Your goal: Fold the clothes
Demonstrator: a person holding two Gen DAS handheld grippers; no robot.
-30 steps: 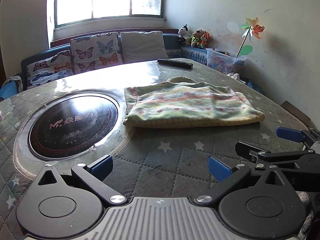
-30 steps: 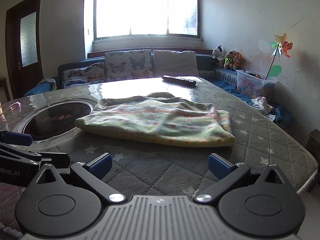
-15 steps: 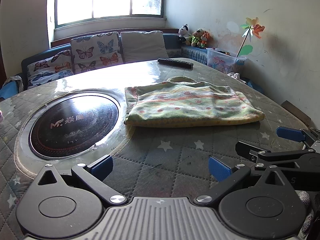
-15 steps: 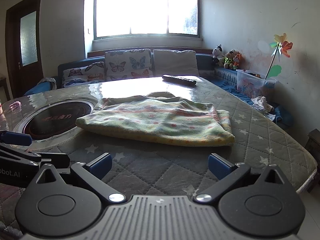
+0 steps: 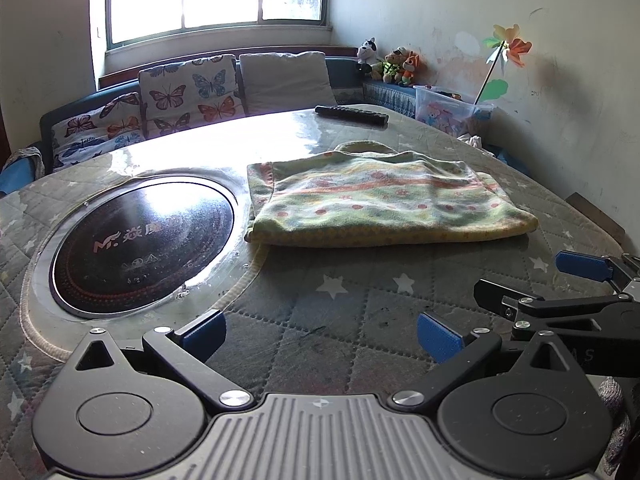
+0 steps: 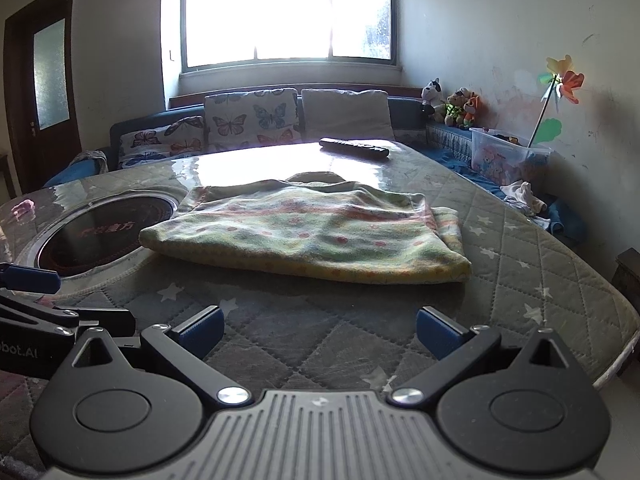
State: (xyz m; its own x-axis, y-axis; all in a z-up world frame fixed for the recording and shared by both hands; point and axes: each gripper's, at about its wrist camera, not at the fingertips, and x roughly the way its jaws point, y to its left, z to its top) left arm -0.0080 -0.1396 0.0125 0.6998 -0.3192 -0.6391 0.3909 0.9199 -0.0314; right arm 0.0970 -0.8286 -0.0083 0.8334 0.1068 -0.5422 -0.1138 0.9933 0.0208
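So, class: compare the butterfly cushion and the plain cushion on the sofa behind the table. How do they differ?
1. The butterfly cushion is covered in coloured butterflies; the plain cushion is bare and pale.
2. The butterfly cushion stands to the left, the plain cushion to the right, nearer the soft toys.
Both lean upright against the sofa back under the window.

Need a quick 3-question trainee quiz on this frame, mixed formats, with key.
1. True or false: the left gripper is shut on the folded garment.
2. Multiple choice: the remote control lies (A) on the garment, (B) on the table beyond the garment, (C) on the round black cooktop.
3. Fill in: the right gripper is ____ and holds nothing.

Key: 1 false, its jaws are apart, short of the cloth; 2 B; 3 open.
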